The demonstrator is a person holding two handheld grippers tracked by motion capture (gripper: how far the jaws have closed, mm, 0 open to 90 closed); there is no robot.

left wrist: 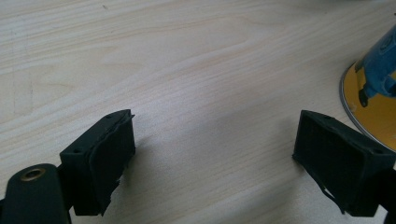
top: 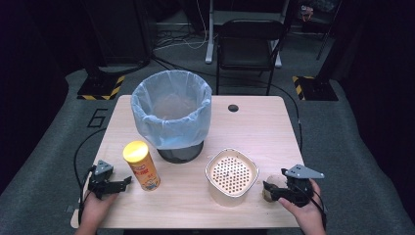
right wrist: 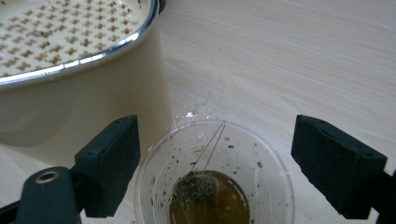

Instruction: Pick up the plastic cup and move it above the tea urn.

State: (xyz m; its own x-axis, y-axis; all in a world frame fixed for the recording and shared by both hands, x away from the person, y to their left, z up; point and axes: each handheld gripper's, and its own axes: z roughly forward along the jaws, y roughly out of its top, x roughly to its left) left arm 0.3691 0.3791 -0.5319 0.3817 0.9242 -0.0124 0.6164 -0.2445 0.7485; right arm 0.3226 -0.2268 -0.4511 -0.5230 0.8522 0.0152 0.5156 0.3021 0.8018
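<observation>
High view, left to right: the left gripper (top: pixel 128 181) rests on the wooden table (top: pixel 254 127), jaws apart and empty, just beside the yellow-lidded chip can (top: pixel 141 166). Behind stands the bag-lined bin (top: pixel 171 113). A cream strainer pot (top: pixel 231 175) comes next, then the clear plastic cup (top: pixel 270 188) holding a tea bag (right wrist: pixel 196 186), between the unclenched right gripper (top: pixel 268 190) jaws, pads not touching it.

Dim room, grey carpet floor (top: pixel 44 161), black chair (top: pixel 249 46) behind pale wooden table (top: pixel 274 132)
</observation>
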